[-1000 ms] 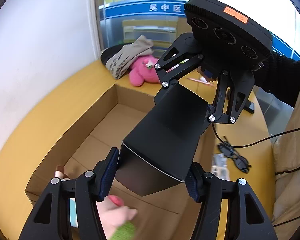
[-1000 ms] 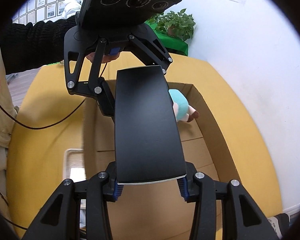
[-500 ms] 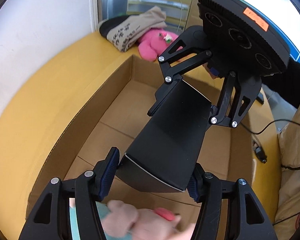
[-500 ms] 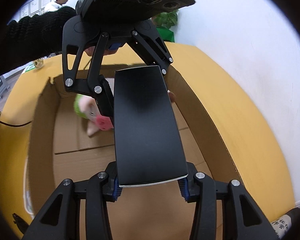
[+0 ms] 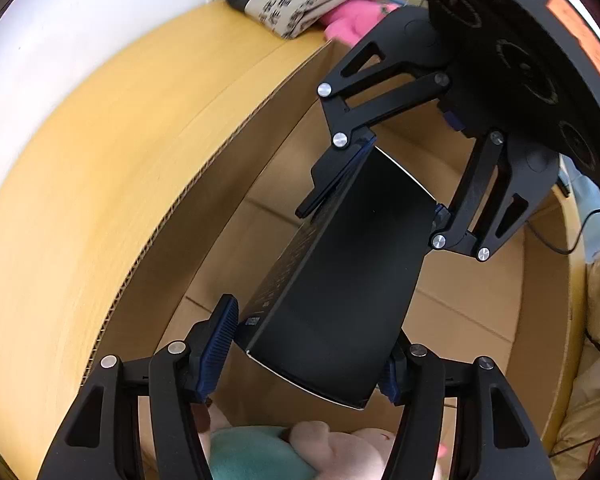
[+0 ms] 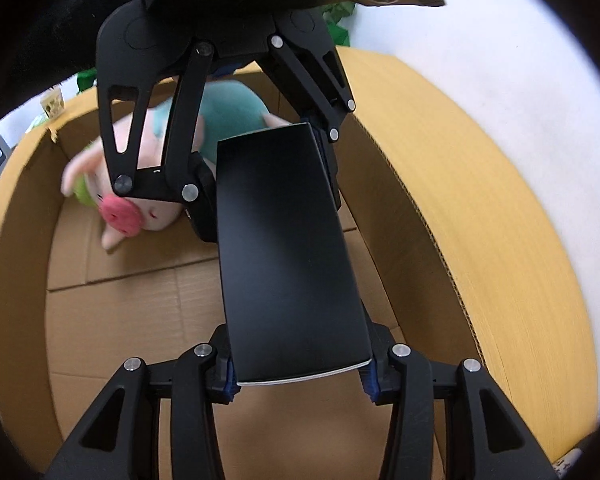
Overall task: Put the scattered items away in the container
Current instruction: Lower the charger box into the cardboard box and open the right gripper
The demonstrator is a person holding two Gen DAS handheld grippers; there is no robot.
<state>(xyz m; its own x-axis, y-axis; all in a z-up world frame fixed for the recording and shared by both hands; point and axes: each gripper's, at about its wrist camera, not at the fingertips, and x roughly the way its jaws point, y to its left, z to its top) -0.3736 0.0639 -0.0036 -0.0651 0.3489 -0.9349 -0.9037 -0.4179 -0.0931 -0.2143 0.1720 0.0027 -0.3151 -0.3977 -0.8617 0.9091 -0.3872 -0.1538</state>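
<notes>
In the left wrist view, a white wall curves down the far left, with the yellow table beside it. Next comes the corrugated rim of the carton, whose brown floor fills the middle. The left gripper reaches in from the bottom edge, its blue-padded fingers closed on the near end of a long black box, which hangs inside the carton, above its floor. The far end of the box is pinched by the right gripper, coming down from the upper right. Just below the left gripper lies a plush pig, pink with a teal body, on the carton floor. Beyond the carton's far wall, a beige cloth and a pink toy sit on the table. At far right a black cable trails over the rim.

In the right wrist view, the carton's left wall rises at the left, with the pig lying snout-down against the far end of the floor. The left gripper drops in from the top centre, clamped on the far end of the box, partly covering the pig. The right gripper grips the near end, both pads tight against the box's sides. Right of the box come the carton's right wall, then the table, then the wall. Green leaves peek out behind the left gripper.
</notes>
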